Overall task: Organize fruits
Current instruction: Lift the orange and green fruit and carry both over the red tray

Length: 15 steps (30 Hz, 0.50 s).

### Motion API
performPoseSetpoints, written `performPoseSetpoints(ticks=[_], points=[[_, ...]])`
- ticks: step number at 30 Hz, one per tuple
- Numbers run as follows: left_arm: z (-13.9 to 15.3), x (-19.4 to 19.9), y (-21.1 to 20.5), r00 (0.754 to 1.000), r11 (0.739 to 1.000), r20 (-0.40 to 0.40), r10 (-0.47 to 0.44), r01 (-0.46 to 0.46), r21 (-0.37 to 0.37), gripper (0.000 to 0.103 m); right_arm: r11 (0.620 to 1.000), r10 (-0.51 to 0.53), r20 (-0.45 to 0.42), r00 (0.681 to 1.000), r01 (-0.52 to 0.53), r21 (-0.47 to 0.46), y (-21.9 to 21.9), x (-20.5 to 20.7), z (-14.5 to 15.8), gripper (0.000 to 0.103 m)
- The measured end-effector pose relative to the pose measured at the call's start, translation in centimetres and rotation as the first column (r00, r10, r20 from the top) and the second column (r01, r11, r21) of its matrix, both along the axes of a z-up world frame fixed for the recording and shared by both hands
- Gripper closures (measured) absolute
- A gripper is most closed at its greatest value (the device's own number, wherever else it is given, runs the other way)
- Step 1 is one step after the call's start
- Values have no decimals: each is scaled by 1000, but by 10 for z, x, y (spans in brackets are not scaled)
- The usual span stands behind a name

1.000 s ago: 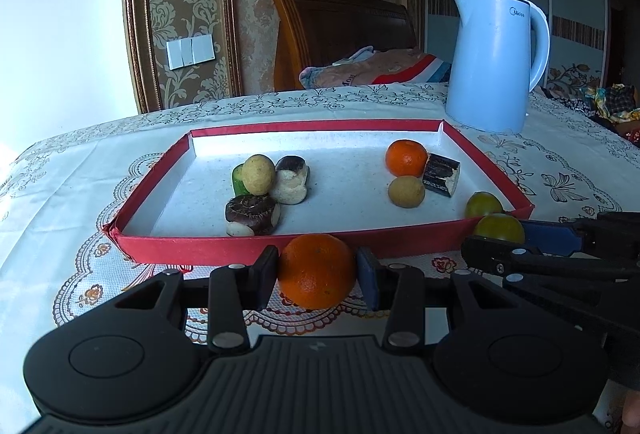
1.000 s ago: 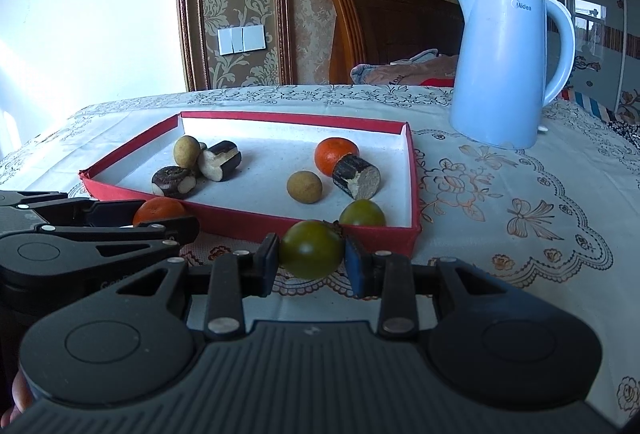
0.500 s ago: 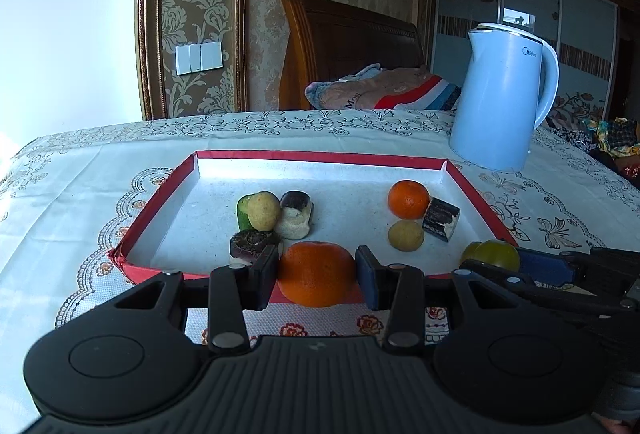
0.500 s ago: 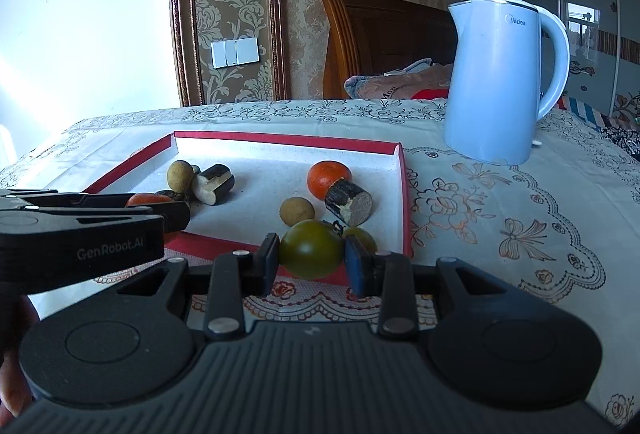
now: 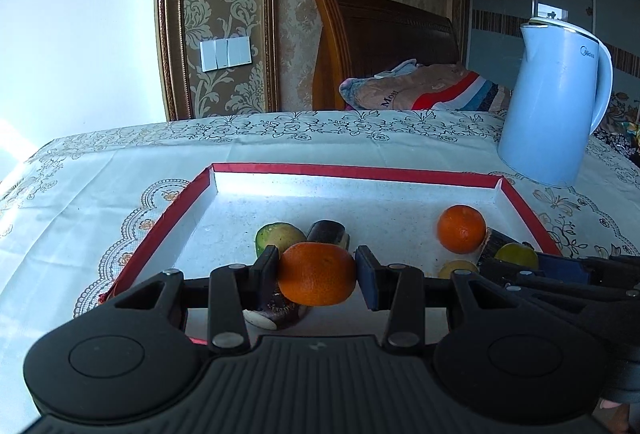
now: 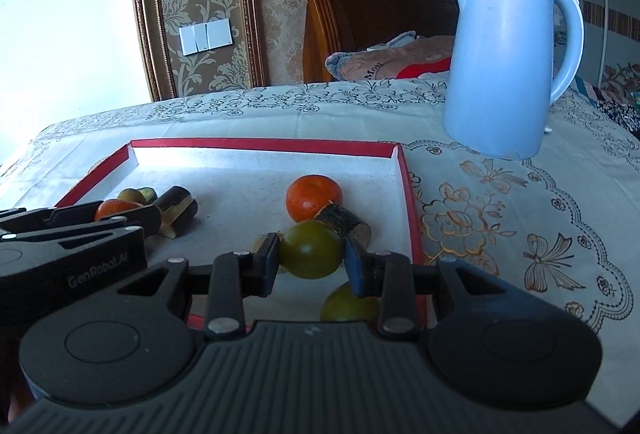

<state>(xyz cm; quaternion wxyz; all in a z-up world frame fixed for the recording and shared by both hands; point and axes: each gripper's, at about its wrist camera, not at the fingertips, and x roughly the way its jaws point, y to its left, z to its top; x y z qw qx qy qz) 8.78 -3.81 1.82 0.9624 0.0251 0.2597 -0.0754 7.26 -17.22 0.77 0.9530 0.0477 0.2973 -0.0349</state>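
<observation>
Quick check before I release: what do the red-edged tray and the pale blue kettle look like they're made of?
The shallow red-edged tray looks like cardboard, maybe a box lid: thin folded walls, matte speckled white floor. The pale blue kettle looks like smooth, satin plastic with a soft sheen and a moulded handle; a painted metal body can't be ruled out.

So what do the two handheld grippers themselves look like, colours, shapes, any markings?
Both are matte black plastic. The left gripper has a ribbed body, two round discs either side, linkage bars with silver rivets, and blue pads on the fingers. The right gripper has the same build. Seen side on from the right wrist view, the left gripper carries grey "GenRobot.AI" lettering. No cables or sleeves show.
</observation>
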Motion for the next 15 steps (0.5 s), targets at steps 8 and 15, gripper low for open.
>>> performPoseSetpoints(ticks=[8, 15], points=[[-4, 9, -4, 1000, 1000, -3, -6, 6, 2, 62, 999, -30, 9, 999, 30, -22, -2, 18, -3, 70], [-6, 20, -3, 1000, 1000, -6, 23, -23, 1, 62, 999, -41, 23, 999, 41, -28, -2, 26, -3, 70]])
